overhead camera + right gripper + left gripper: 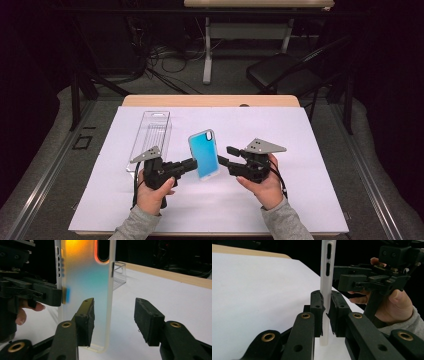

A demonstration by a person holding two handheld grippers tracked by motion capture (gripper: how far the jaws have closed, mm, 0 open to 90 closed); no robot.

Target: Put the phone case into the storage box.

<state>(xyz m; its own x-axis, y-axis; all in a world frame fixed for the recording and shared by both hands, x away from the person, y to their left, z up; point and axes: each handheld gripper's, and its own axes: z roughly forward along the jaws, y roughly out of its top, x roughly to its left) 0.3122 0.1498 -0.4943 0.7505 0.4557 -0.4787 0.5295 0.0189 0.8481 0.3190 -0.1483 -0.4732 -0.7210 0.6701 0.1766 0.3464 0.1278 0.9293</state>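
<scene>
the left gripper (192, 164) is clamped on the lower left edge of the phone case (204, 152), holding it upright above the white sheet (300, 200), roughly at the centre of the table from the high view. in the left gripper view its pads pinch the thin white side wall of the case (326, 285) just below the button cutouts. the right gripper (225, 156) sits at the case's 3 o'clock side with its jaws spread wide apart; in the right gripper view one pad stands in front of the frosted face (85, 282) and the other well off to the side, closing on nothing. the clear plastic box (152, 132) lies flat at 10 o'clock from the case, near but apart.

the main risk looks like the single-edge hold. the case is light and flexible, and a pinch on one narrow wall could let it pivot or sag, so that the right jaws close on air or strike the face and knock it loose. if the right gripper closes across the open back instead of an edge, the soft shell may buckle and spring out of both grips. a release by the left before the right has bitten firmly would probably drop the case onto the sheet. the two tools are also close together, so a hasty approach could bump their jaws.
</scene>
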